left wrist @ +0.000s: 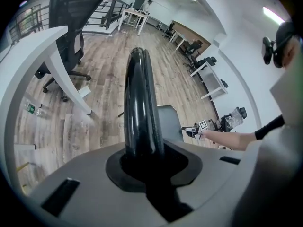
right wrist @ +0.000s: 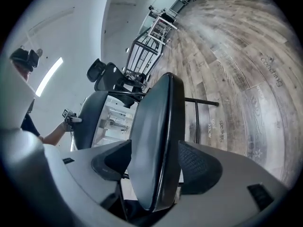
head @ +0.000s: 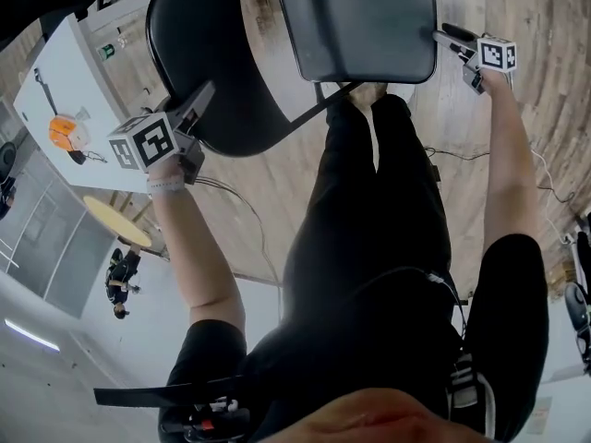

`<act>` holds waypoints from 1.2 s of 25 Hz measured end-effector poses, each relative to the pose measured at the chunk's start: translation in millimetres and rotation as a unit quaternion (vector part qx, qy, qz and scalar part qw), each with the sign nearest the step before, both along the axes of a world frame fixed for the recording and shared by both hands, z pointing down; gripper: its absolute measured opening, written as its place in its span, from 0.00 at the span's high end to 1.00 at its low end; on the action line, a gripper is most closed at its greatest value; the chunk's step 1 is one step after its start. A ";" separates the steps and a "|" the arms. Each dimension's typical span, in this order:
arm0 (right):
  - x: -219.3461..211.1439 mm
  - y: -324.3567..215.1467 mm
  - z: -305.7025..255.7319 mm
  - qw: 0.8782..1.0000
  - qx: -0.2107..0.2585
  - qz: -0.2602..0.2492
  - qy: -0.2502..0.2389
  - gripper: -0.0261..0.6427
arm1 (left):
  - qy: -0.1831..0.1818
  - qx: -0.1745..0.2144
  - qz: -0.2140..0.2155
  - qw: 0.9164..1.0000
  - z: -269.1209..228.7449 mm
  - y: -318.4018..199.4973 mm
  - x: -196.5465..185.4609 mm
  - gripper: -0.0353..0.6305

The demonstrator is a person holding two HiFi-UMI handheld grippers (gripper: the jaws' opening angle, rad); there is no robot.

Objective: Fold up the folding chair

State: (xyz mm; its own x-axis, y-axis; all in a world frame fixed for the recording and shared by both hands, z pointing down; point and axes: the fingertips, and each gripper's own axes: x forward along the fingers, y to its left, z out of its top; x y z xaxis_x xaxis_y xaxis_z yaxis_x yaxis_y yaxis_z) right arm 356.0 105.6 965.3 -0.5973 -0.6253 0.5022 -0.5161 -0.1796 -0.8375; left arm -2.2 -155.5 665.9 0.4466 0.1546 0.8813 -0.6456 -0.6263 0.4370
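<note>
1 folding chair (head: 222, 72) is standing in the middle, showing 1 backrest (left wrist: 139, 93) and 1 seat pad (head: 365, 21). 2 grippers are showing: left gripper (head: 199, 100), right gripper (head: 448, 37). On the left, 1 white desk (head: 55, 81) is carrying 1 orange obj. (head: 66, 132), w/ 1 round yellow table (head: 115, 220) near it. 1 other person (head: 120, 280) is standing far left. 1 black office chair (left wrist: 71, 18) is sitting by that desk; approx. 3 more are sitting far right.

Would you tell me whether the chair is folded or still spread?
Still spread: the head view shows the seat face-on, standing out from the backrest rather than flat against it.
</note>
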 end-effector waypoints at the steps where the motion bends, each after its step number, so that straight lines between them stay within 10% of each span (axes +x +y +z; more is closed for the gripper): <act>1: 4.3 3.5 10.6 1.000 -0.007 0.010 -0.010 0.53 | 0.001 -0.003 -0.003 1.000 -0.2 0.4 0.0 0.85; 18: -27.5 -18.0 47.9 0.983 0.031 0.027 -0.180 0.53 | -0.017 -0.026 0.003 1.000 1.8 3.5 -0.5 0.87; 30: -40.9 -36.6 3.8 0.975 0.062 0.028 -0.214 0.57 | -0.026 -0.014 0.007 1.000 -18.9 -0.9 -5.8 0.87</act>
